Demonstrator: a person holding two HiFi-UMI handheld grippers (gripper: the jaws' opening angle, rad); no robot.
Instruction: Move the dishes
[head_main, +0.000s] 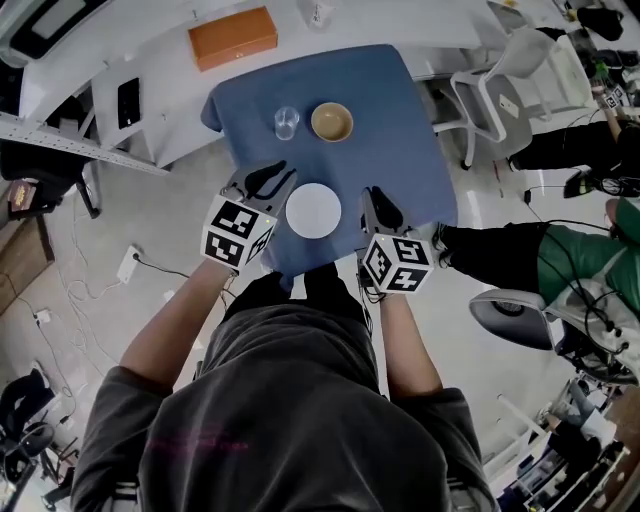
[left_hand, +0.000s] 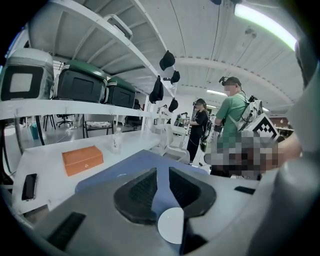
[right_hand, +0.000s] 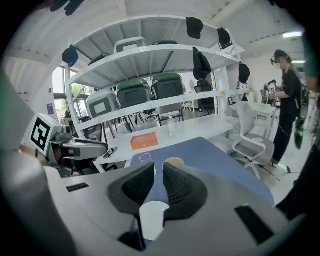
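Left tongs (head_main: 266, 180) stand narrowly spread and empty. A careless sweep could push the white plate (head_main: 313, 210), just beside them, off the surface's (head_main: 405, 120) near edge, or back into the glass (head_main: 286, 122) and bowl (head_main: 331, 122). Right tongs (head_main: 380, 200), also parted and seemingly empty, have bare surface rightward.

I stood at a table (head_main: 405, 150) draped in blue cloth, on a pale grey floor (head_main: 110, 220). Beyond it ran a long white bench (head_main: 150, 60) carrying an orange box (head_main: 232, 37). White shelving (right_hand: 150, 52) above held green-lidded bins (right_hand: 167, 85), with dark caps (right_hand: 194, 26) hanging from it. A white swivel chair (head_main: 500, 85) sat to my right. A strip light (left_hand: 265, 27) glowed overhead.
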